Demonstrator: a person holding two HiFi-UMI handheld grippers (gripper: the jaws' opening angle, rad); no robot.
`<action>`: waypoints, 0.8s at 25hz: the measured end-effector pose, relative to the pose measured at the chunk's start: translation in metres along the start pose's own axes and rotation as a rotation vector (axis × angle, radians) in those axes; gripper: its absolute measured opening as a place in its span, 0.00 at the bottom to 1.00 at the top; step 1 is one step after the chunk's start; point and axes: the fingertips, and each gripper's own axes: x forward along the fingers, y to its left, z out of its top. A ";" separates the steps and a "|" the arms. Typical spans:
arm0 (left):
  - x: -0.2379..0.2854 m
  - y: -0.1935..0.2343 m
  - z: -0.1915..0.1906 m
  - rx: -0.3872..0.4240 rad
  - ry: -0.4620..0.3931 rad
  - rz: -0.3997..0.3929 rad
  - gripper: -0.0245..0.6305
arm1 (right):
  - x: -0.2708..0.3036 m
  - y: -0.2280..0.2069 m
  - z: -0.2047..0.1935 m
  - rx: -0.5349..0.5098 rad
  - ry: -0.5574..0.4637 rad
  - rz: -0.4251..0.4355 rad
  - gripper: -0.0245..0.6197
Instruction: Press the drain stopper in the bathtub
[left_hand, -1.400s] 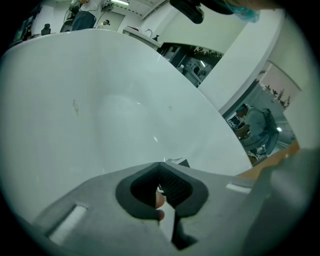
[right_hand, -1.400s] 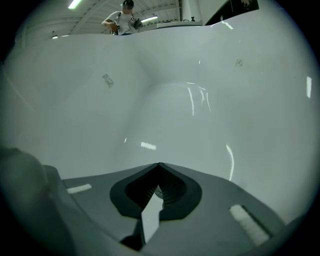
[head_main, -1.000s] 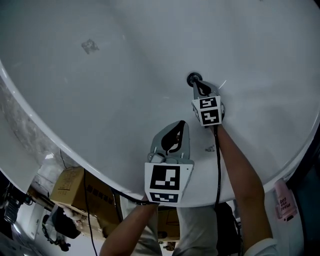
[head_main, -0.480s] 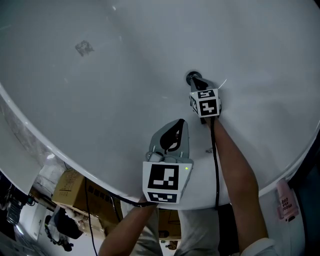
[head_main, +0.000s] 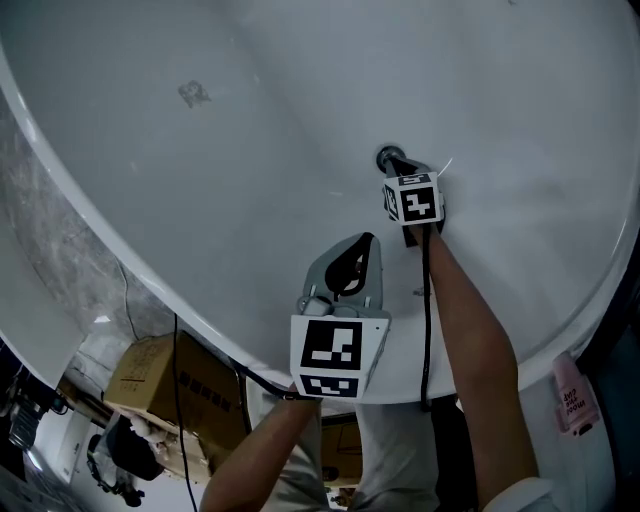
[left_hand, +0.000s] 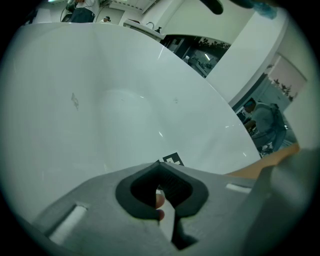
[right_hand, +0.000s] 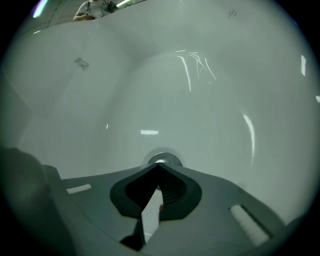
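Now, head view: right tongs (head_main: 397, 163), tips together, at the round chrome drain stopper (head_main: 384, 156), upper right of centre in the glossy white bathtub (head_main: 200, 180); left tongs (head_main: 364, 242) idle below. Left gripper view: tips meet, empty. Right gripper view: closed tips at the stopper's near rim. Probably stiff, sprung, slick; press its centre.

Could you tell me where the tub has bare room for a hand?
Bare: the tub from the stopper left to the small mark, and beyond the stopper. Crowded: at the stopper, where the right gripper sits, the left gripper close by.
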 end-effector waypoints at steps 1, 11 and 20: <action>0.001 0.000 -0.001 0.001 0.001 -0.003 0.04 | -0.001 -0.002 -0.002 -0.003 0.002 -0.004 0.04; -0.089 -0.044 0.040 0.072 -0.076 -0.027 0.04 | -0.132 0.033 0.033 0.012 -0.124 -0.003 0.04; -0.146 -0.060 0.060 0.171 -0.094 -0.057 0.04 | -0.226 0.067 0.048 0.045 -0.229 0.005 0.04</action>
